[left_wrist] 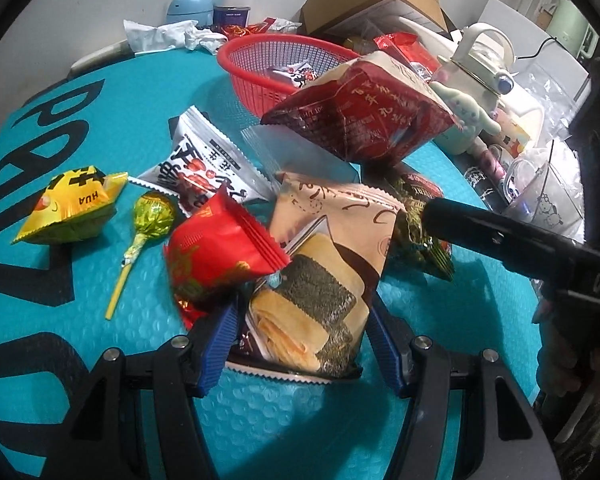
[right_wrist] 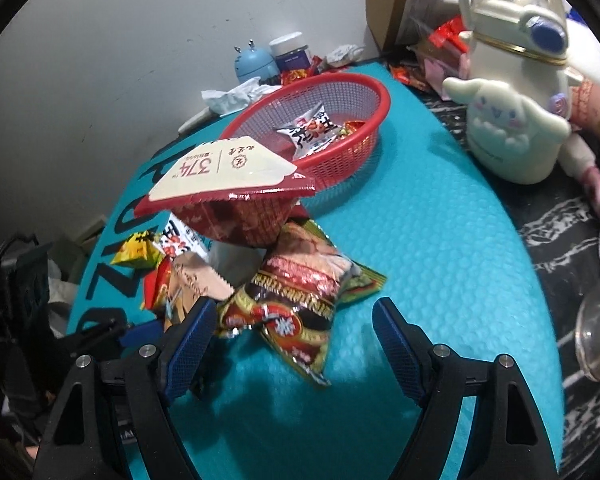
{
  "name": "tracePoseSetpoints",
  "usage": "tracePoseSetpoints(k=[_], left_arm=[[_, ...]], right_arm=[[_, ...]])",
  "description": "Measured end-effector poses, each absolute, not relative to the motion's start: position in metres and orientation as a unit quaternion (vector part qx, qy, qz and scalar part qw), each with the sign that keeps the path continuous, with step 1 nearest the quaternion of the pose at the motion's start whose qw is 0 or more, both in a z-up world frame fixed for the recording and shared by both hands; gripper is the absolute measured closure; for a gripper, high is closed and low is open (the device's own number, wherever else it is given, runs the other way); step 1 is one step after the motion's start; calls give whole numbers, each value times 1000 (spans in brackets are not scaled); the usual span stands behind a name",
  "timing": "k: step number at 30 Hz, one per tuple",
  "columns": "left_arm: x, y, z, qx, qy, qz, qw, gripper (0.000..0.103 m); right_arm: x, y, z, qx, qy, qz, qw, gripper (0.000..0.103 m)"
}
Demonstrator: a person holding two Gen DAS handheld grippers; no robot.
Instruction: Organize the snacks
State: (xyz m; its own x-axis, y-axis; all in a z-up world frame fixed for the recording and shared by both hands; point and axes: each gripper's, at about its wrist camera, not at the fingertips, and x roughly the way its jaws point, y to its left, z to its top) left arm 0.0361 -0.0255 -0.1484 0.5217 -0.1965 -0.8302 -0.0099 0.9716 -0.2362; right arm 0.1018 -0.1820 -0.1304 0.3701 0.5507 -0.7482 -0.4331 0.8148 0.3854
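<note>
A beige seaweed-snack packet (left_wrist: 316, 280) lies in a pile of snacks on the teal mat (left_wrist: 100, 320). My left gripper (left_wrist: 300, 344) is open and straddles the packet's near end, its blue pads (left_wrist: 216, 344) close on both sides. A red packet (left_wrist: 220, 256) leans on the beige packet's left edge. My right gripper (right_wrist: 294, 340) is open just above a green and red snack bag (right_wrist: 300, 300), with nothing held. One of the right gripper's black fingers (left_wrist: 500, 240) shows over that bag. A red noodle bowl (right_wrist: 228, 200) sits on top of the pile. The red basket (right_wrist: 376, 92) holds a few packets.
A yellow packet (left_wrist: 76, 204), a lollipop (left_wrist: 148, 220) and a white packet (left_wrist: 208, 164) lie left of the pile. A cream character bottle (right_wrist: 512, 92), cardboard boxes (left_wrist: 380, 0), a blue gadget (right_wrist: 254, 62), a jar and crumpled tissue (left_wrist: 160, 34) crowd the back and right.
</note>
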Motion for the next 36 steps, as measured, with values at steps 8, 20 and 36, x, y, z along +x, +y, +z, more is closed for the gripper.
tracePoseSetpoints(k=[8,20,36], left_arm=[[36,-28,-148,-91,479,-38,872,48],[14,-35,-143,-88,482,-33,871,51],[-37,-73,-142,-75,502,-69,859,51]], right_arm=[[113,-178,-142,98,489,314,808,29],[88,-190,-139,90,486,328,805,67],[9,-238,-128,30,493,313,811,67]])
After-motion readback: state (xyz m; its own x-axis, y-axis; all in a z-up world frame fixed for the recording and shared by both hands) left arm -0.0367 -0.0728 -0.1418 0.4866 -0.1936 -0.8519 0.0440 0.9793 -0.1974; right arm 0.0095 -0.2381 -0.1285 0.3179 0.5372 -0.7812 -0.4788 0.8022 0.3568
